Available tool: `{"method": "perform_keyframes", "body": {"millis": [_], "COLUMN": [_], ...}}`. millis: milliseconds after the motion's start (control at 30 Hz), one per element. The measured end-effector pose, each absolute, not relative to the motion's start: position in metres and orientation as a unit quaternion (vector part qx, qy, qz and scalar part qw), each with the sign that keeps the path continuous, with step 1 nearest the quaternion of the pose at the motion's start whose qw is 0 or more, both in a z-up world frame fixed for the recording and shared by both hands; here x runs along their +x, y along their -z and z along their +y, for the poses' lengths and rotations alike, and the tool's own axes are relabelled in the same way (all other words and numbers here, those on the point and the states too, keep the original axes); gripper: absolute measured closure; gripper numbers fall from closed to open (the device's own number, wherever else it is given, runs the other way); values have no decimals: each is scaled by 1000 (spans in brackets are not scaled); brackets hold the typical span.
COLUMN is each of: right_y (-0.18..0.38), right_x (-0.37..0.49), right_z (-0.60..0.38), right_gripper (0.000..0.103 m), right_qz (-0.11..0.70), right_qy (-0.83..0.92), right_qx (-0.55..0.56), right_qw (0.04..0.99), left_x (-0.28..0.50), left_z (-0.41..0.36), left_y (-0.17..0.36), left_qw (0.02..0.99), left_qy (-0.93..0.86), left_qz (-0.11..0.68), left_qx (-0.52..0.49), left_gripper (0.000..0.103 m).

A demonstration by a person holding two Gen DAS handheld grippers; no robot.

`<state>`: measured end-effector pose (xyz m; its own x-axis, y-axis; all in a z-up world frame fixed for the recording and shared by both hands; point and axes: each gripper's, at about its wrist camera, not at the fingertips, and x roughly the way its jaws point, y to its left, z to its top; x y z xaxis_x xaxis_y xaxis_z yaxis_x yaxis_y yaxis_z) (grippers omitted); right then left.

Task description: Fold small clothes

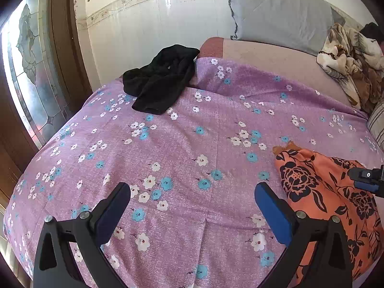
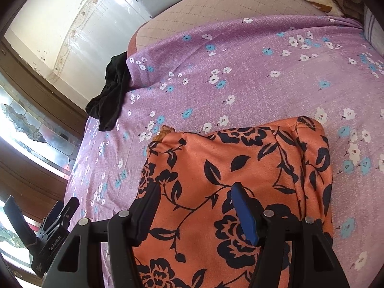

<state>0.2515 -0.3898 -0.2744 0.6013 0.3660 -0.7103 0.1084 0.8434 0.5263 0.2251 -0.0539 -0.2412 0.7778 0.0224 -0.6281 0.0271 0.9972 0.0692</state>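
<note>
An orange garment with black flowers (image 2: 240, 158) lies folded on the purple flowered bedsheet (image 2: 240, 84); it also shows at the right of the left wrist view (image 1: 319, 192). A crumpled black garment (image 1: 160, 79) lies at the bed's far left edge, also seen in the right wrist view (image 2: 110, 91). My right gripper (image 2: 194, 196) is open, its fingers just above the orange garment, holding nothing. My left gripper (image 1: 192, 192) is open and empty over the bare sheet, left of the orange garment.
A grey pillow (image 1: 280, 9) leans on the tiled wall at the bed's head. A rumpled patterned blanket (image 1: 348, 60) lies at the far right. A wooden door with stained glass (image 1: 28, 72) stands left of the bed.
</note>
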Motion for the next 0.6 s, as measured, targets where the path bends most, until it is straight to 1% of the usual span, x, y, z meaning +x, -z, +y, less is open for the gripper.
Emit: {"method": "perform_keyframes", "body": {"millis": [100,200,367,400,500,600], "right_y": [274,278,299,299,290,283], "right_x": [251,250,254,254,250,251], "right_z": [-396,-404,-417,-419,-429,-446], "right_gripper": [38,38,38,38,38,38], "right_qz": [438,440,468,467,447,422], "right_qy": [-67,-60,-57,-61,-58,-36], "right_qx": [273,282,299,304,318,341], "right_qw": [854,851,830,828,834,839], "left_x": [227,230,225,223,216,218], "left_z": [-60,-75,-113,-120,-126,-120], "left_y": [249,264,295,299,298,296], "left_qw": [936,921,886,882,890,888], "left_qy": [19,59,137,140,129,128], "left_qz": [348,383,439,445,428,437], "left_qx": [40,42,65,76,92,65], "left_gripper": [0,0,0,0,0,0]}}
